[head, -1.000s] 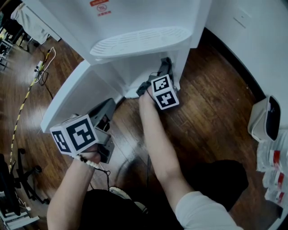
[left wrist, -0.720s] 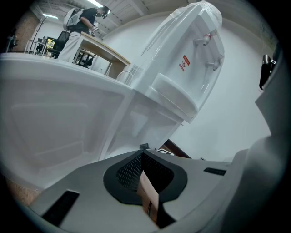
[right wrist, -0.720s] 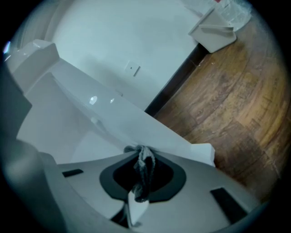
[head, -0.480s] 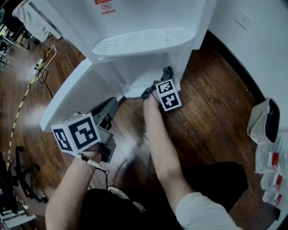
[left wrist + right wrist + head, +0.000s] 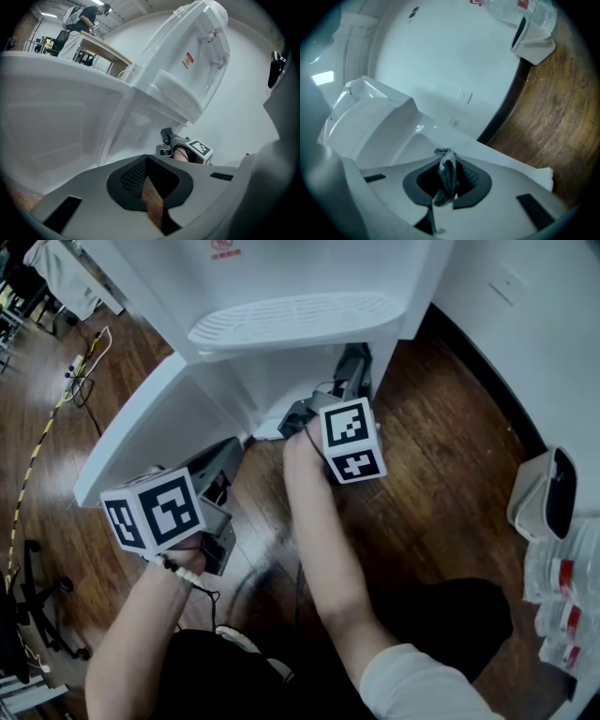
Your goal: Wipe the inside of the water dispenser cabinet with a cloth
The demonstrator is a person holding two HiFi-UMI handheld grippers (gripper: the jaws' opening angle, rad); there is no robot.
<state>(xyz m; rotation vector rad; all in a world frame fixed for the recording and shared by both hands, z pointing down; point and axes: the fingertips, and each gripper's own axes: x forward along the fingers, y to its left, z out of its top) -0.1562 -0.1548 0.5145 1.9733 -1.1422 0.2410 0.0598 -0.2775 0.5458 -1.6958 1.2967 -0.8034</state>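
The white water dispenser (image 5: 281, 277) stands on a wood floor with its lower cabinet (image 5: 267, 390) open. Its door (image 5: 150, 427) is swung out to the left. My right gripper (image 5: 354, 367) sits at the cabinet's mouth, by its right edge. In the right gripper view it (image 5: 446, 183) is shut on a bunched grey cloth (image 5: 448, 171). The cloth is hidden in the head view. My left gripper (image 5: 220, 470) hangs low beside the open door. Its jaws (image 5: 149, 185) are shut with nothing between them. The right gripper (image 5: 185, 149) also shows from the left gripper view.
A white bin (image 5: 544, 493) and several packets (image 5: 562, 587) lie on the floor at the right. A white wall with a dark baseboard (image 5: 487, 362) runs behind the dispenser. Cables (image 5: 56, 418) and a chair base (image 5: 37, 615) are at the left.
My right gripper, still holding the cloth, has shifted a little at the cabinet's mouth and sits closer to the head camera. The left gripper has barely moved.
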